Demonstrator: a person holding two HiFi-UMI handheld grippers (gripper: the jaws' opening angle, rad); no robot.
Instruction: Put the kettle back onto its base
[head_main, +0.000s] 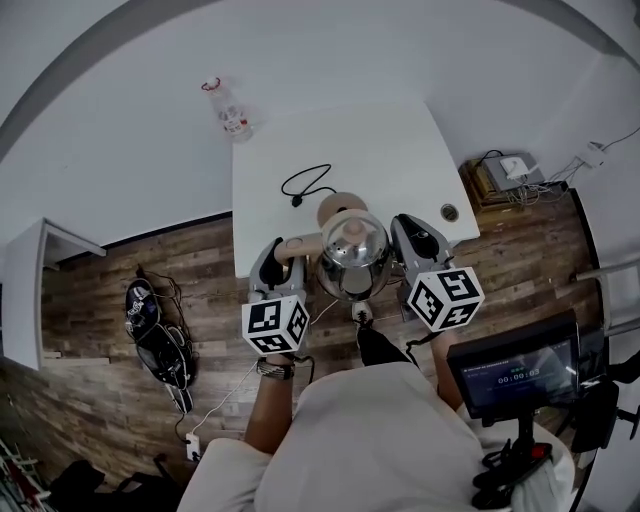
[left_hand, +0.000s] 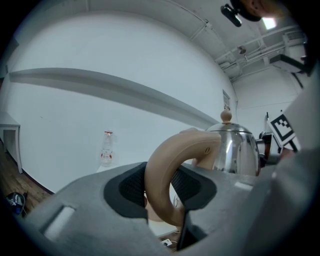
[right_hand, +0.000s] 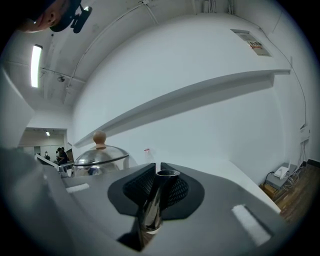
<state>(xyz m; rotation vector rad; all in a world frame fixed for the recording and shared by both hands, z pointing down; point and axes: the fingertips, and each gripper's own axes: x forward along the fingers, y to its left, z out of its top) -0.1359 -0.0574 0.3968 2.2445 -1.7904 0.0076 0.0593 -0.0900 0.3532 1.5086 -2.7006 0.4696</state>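
A shiny steel kettle (head_main: 352, 255) with a wooden lid knob hangs over the front edge of the white table (head_main: 400, 150), held from both sides. My left gripper (head_main: 285, 250) is shut on its curved beige handle (left_hand: 165, 170), which sits between the black pads; the left gripper view also shows the kettle body (left_hand: 235, 150). My right gripper (head_main: 408, 235) is shut on the dark spout (right_hand: 155, 200), with the lid (right_hand: 100, 155) to its left. The round beige base (head_main: 335, 207) lies on the table just beyond the kettle, with its black cord (head_main: 305, 185) behind it.
A clear plastic bottle (head_main: 228, 110) stands on the floor by the wall past the table's far left corner. A dark bag and cables (head_main: 150, 330) lie on the wood floor at left. A screen on a stand (head_main: 520, 375) is at right, and boxes (head_main: 505, 175) sit by the wall.
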